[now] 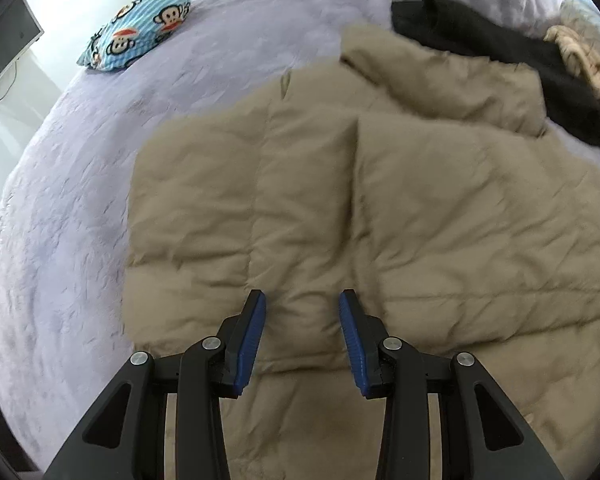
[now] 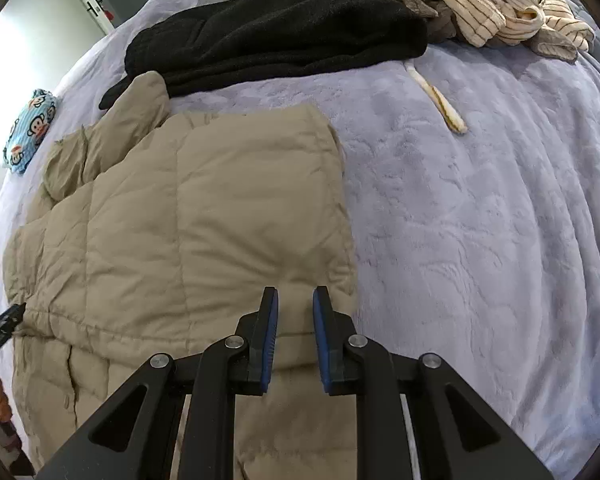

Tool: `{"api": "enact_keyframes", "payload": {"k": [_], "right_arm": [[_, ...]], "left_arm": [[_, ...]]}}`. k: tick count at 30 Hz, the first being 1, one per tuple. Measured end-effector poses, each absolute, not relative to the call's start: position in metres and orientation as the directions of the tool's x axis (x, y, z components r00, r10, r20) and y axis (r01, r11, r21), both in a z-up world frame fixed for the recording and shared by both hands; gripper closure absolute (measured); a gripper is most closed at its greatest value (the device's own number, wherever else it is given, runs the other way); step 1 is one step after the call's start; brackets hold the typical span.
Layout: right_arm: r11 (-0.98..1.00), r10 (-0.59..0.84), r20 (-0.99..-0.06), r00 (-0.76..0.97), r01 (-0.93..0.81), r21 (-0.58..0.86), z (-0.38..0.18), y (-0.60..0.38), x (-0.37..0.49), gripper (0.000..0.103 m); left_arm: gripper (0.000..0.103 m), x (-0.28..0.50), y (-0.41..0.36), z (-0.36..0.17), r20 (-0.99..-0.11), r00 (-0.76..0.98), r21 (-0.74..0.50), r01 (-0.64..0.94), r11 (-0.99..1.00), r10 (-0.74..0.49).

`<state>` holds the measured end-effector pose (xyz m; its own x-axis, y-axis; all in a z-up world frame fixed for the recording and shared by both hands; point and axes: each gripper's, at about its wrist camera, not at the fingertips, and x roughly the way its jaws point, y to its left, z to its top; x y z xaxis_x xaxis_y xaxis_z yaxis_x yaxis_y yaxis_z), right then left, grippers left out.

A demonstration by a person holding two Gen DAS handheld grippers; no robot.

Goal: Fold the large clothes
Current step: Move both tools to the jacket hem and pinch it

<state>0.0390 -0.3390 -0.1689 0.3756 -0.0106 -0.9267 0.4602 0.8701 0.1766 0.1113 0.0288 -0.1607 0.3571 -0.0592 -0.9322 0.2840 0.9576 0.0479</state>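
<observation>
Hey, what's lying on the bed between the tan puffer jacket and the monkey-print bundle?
Nothing: only bare lavender blanket separates the tan puffer jacket from the monkey-print bundle, clearest in the left wrist view.

A quilted jacket (image 1: 340, 200) lies spread on the bed (image 1: 60, 240). Behind it, touching its far edge, lies a dark garment (image 2: 276, 36), with a striped garment (image 2: 480, 8) heaped further right. A printed pillow (image 1: 140, 32) sits far left, well apart.

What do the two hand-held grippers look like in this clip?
Both match: the left hand-held gripper and right hand-held gripper have matte black linkage arms with round silver pivot pins, and two flat fingers faced with ribbed blue pads. No cables or markings show.
</observation>
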Motion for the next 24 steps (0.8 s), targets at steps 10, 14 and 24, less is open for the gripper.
{"api": "enact_keyframes", "payload": {"k": [10, 14, 24], "right_arm": [[0.821, 0.074, -0.924, 0.375, 0.503, 0.27, -0.158, -0.342, 0.017, 0.063], [0.813, 0.117, -0.924, 0.364, 0.499, 0.299, -0.159, -0.338, 0.007, 0.056], [0.821, 0.194, -0.913, 0.359, 0.45, 0.351, -0.162, -0.326, -0.012, 0.037]], "left_arm": [[0.062, 0.096, 0.029, -0.138, -0.936, 0.347, 0.029, 0.256, 0.966, -0.064], [0.055, 0.088, 0.027, -0.129, -0.934, 0.352, 0.025, 0.234, 0.972, -0.061], [0.005, 0.057, 0.018, -0.117, -0.923, 0.384, 0.054, 0.202, 0.978, -0.028]]}}
